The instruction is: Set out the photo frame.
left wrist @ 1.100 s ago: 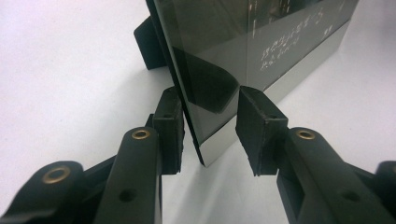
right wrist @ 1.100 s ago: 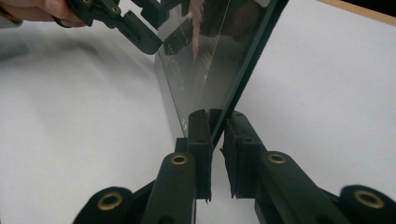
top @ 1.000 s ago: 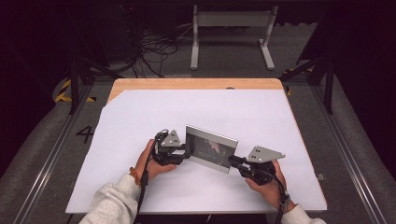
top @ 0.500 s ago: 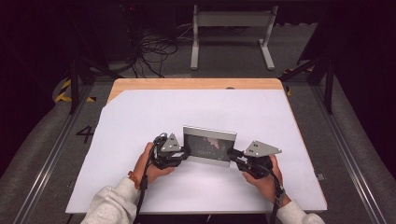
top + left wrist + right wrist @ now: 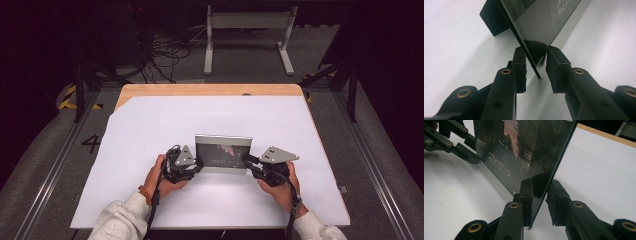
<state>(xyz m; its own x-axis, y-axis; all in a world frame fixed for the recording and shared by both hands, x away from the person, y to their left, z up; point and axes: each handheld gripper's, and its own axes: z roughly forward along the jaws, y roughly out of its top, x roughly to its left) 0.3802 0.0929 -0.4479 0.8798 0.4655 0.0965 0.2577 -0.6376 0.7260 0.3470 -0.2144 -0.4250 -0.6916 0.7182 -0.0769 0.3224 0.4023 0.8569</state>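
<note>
A picture frame (image 5: 222, 150) with a dark glossy print and a pale border stands on edge on the white table sheet (image 5: 150, 125). My left gripper (image 5: 199, 161) is shut on its lower left corner, my right gripper (image 5: 248, 160) on its lower right corner. In the left gripper view, the jaws (image 5: 535, 50) straddle the thin frame (image 5: 544, 22), whose black back stand (image 5: 492, 17) shows behind it. In the right gripper view, the pads (image 5: 540, 182) pinch the frame's edge (image 5: 519, 150). The left gripper (image 5: 477, 157) shows at the frame's far end.
The table's wooden far edge (image 5: 200, 90) shows beyond the white sheet. On the floor behind stand a grey metal rack (image 5: 247, 30) and a tangle of cables (image 5: 165, 50). Dark rails run along both sides of the table.
The frame has swung from slanting across the table to square with its front edge and shifted slightly farther away. Both hands moved with it, still gripping its lower corners.
</note>
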